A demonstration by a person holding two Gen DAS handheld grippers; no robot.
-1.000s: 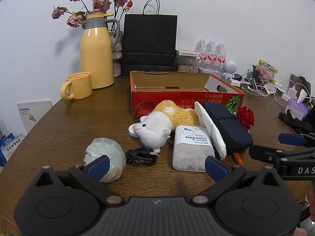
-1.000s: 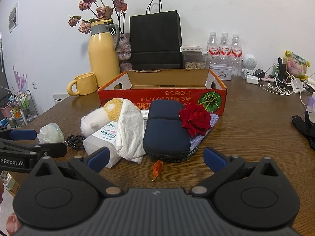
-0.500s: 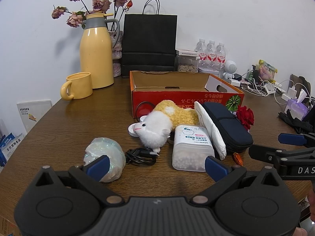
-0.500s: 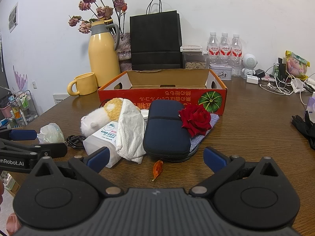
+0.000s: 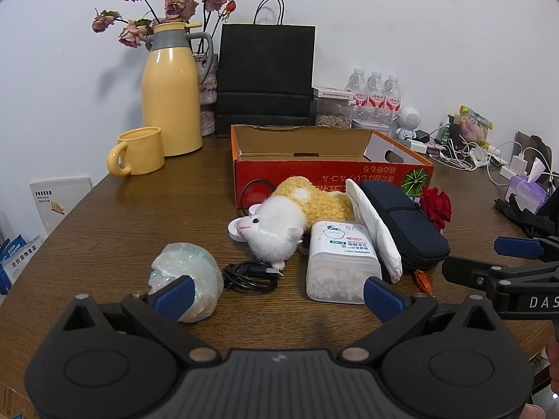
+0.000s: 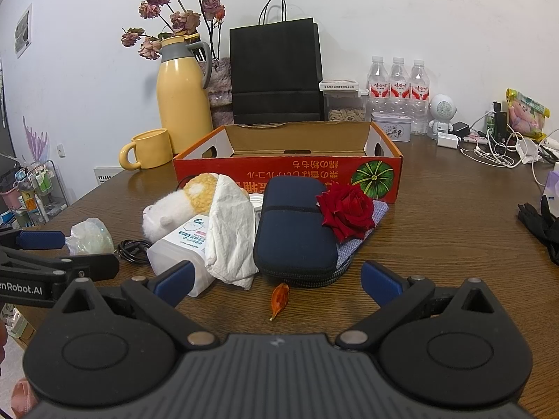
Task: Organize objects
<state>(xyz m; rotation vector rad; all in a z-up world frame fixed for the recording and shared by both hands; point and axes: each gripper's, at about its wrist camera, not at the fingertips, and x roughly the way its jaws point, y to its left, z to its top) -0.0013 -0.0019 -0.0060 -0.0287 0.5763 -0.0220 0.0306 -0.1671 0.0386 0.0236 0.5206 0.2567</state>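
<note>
Nothing has changed over the last second: both claws hover where they were, so sorting has not begun. The left claw (image 5: 277, 295) and right claw (image 6: 277, 282) are spread wide, holding and touching nothing. The clutter lies on the bench (image 5: 139, 216) just ahead of them; the empty cardboard box (image 6: 290, 171) sits beyond it.

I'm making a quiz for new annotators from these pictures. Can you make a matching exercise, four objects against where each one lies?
Objects:
1. red rose
2. white tissue
3. black cable
4. yellow mug

Places:
A. beside the yellow flask
B. between the crinkly bag and the plastic tub
C. draped over the plastic tub
D. at the navy case's far right corner

Pairs: 1-D, 2-C, 3-B, 4-A
</note>
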